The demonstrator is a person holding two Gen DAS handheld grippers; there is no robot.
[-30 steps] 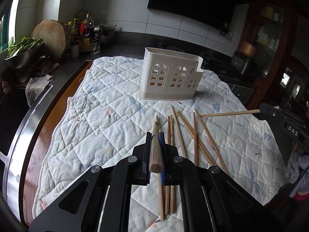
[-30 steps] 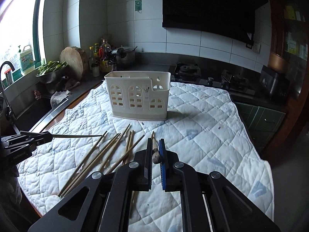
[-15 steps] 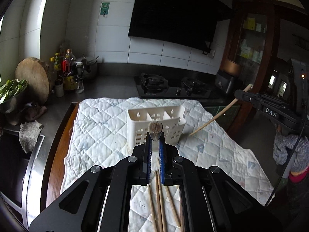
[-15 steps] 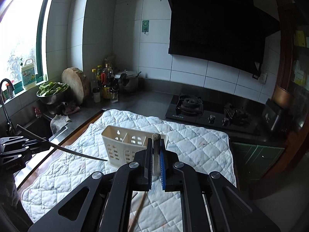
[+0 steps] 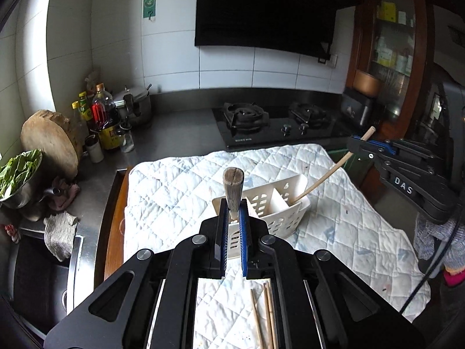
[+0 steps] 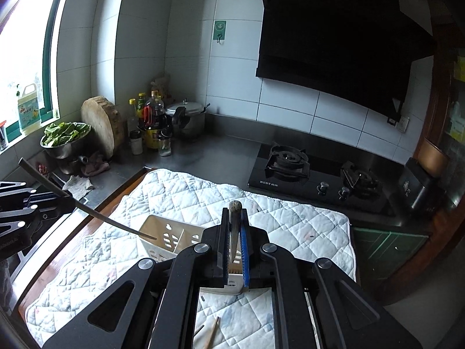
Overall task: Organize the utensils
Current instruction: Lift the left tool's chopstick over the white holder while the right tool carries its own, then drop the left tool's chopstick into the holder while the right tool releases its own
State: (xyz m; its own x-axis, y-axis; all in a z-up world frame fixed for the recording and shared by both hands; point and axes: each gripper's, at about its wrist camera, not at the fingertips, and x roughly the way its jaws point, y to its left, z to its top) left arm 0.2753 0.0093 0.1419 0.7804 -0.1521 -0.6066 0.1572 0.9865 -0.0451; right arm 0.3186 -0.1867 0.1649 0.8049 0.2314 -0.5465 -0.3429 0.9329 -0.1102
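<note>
White slotted utensil holder [image 5: 286,213] stands on the quilted cloth [image 5: 180,192], toward the cloth's middle, dividers visible inside. Same holder in right wrist view [image 6: 162,241], partly hidden behind the near gripper.

Left gripper [image 5: 233,212]: jaws narrow, clamped on a chopstick [image 5: 232,187] whose thick butt end sticks up above the pads, over the holder's near-left part. From the right wrist view this chopstick [image 6: 116,222] runs slanted from the left gripper [image 6: 62,196] down to the holder's left end; tip looks at or just above the rim, hard to say whether it is inside.

Right gripper [image 6: 234,238]: jaws narrow, clamped on a second chopstick [image 6: 234,218], butt end up. In the left wrist view that stick [image 5: 325,177] slants from the right gripper [image 5: 359,145] down into the holder's far-right compartment.

Loose chopsticks [image 5: 266,314] lie on the cloth near the bottom edge, between the left gripper's arms; one more [image 6: 212,333] shows low in the right wrist view.

Farther out: black gas hob [image 5: 279,125] just beyond the cloth's far edge, dark range hood [image 5: 270,11] above it. Far left on the counter: bottles [image 5: 101,116], a pot [image 5: 136,107], round wooden chopping block [image 5: 51,142], metal bowl of greens [image 5: 17,174]. A gloved hand [image 5: 433,232] at the right edge.
</note>
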